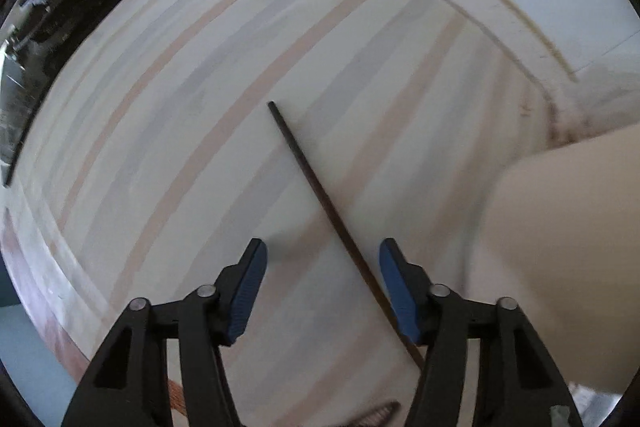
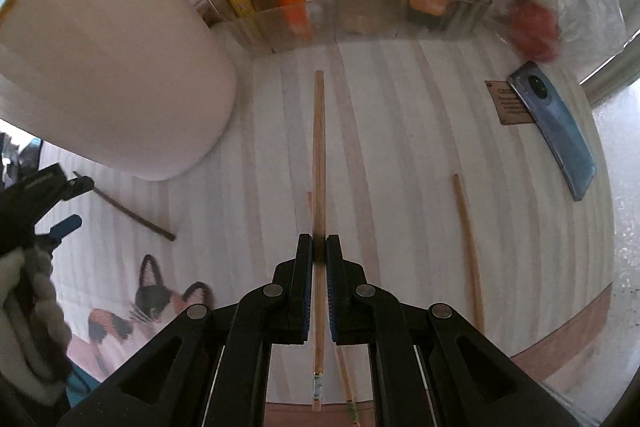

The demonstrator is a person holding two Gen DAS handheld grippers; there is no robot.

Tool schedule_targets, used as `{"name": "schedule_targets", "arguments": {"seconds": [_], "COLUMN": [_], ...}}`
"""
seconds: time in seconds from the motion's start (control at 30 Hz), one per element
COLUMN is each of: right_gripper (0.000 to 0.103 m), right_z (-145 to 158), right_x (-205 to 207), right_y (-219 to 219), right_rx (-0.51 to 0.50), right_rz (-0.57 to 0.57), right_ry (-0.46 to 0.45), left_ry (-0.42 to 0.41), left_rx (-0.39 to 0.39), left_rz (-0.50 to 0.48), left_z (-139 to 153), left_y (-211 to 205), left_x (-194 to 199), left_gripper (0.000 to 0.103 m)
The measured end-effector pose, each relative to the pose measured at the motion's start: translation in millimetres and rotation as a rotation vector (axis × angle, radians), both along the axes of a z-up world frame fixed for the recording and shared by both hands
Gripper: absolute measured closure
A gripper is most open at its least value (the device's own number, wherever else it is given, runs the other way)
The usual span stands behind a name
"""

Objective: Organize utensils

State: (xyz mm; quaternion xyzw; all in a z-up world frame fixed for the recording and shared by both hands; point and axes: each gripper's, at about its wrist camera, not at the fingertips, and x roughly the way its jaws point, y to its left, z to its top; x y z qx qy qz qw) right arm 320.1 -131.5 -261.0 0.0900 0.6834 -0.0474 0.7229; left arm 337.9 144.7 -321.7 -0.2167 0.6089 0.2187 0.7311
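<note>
My left gripper [image 1: 322, 259] is open, its blue pads either side of a dark brown chopstick [image 1: 316, 195] that lies on the striped cloth. The same chopstick [image 2: 136, 217] and the left gripper [image 2: 68, 203] show at the left of the right wrist view. My right gripper [image 2: 319, 251] is shut on a light wooden chopstick [image 2: 319, 147], held pointing forward above the table. Another light chopstick [image 2: 466, 239] lies on the cloth to the right, and a third [image 2: 344, 371] lies under my fingers. A tall cream holder cup [image 2: 108, 67] stands at the left, blurred in the left wrist view [image 1: 560, 247].
A clear tray [image 2: 360, 15] with bottles and boxes stands at the back. A blue phone [image 2: 556, 135] lies at the right beside a small brown label. A red blurred object [image 2: 534, 27] sits at the back right. The cloth has a cat picture [image 2: 148, 303] at the front left.
</note>
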Motion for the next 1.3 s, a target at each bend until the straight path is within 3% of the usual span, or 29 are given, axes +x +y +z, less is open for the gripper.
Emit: {"name": "schedule_targets", "arguments": {"seconds": [0.1, 0.2, 0.33, 0.47, 0.63, 0.8, 0.83, 1.1, 1.2, 1.3], "right_gripper": [0.096, 0.096, 0.096, 0.096, 0.096, 0.096, 0.096, 0.096, 0.096, 0.096], "right_z": [0.6, 1.6, 5.9, 10.2, 10.5, -3.1, -8.5, -40.9, -48.7, -54.5], "right_x": [-0.2, -1.2, -4.2, -6.3, -8.1, -6.6, -6.1, -5.1, -1.4, -1.4], "right_y": [2.0, 4.3, 6.7, 15.3, 35.6, 57.2, 61.6, 78.8, 84.0, 86.7], "right_rx": [-0.012, -0.018, -0.014, 0.012, 0.056, 0.09, 0.095, 0.063, 0.044, 0.036], "right_rz": [0.008, 0.016, 0.024, 0.052, 0.096, 0.135, 0.143, 0.201, 0.215, 0.228], "right_ry": [0.005, 0.01, 0.011, 0.014, 0.027, 0.062, 0.077, 0.153, 0.17, 0.188], "left_ry": [0.001, -0.002, 0.013, 0.055, 0.092, 0.134, 0.136, 0.101, 0.118, 0.157], "left_rx": [0.092, 0.112, 0.087, -0.001, -0.133, -0.239, -0.244, -0.067, -0.043, -0.048], "left_rz": [-0.068, -0.158, -0.337, -0.468, -0.516, -0.465, -0.468, -0.527, -0.571, -0.626], "left_z": [-0.3, -1.2, -1.8, -2.7, -6.0, -10.6, -12.4, -8.6, -9.7, -13.6], "left_y": [-6.6, -12.1, -21.3, -26.9, -26.2, -24.6, -25.2, -69.8, -91.7, -105.9], "left_x": [8.5, 8.9, -3.9, -35.3, -77.3, -108.7, -112.4, -125.7, -132.3, -168.4], "left_gripper": [0.093, 0.097, 0.098, 0.099, 0.099, 0.097, 0.097, 0.098, 0.098, 0.098]}}
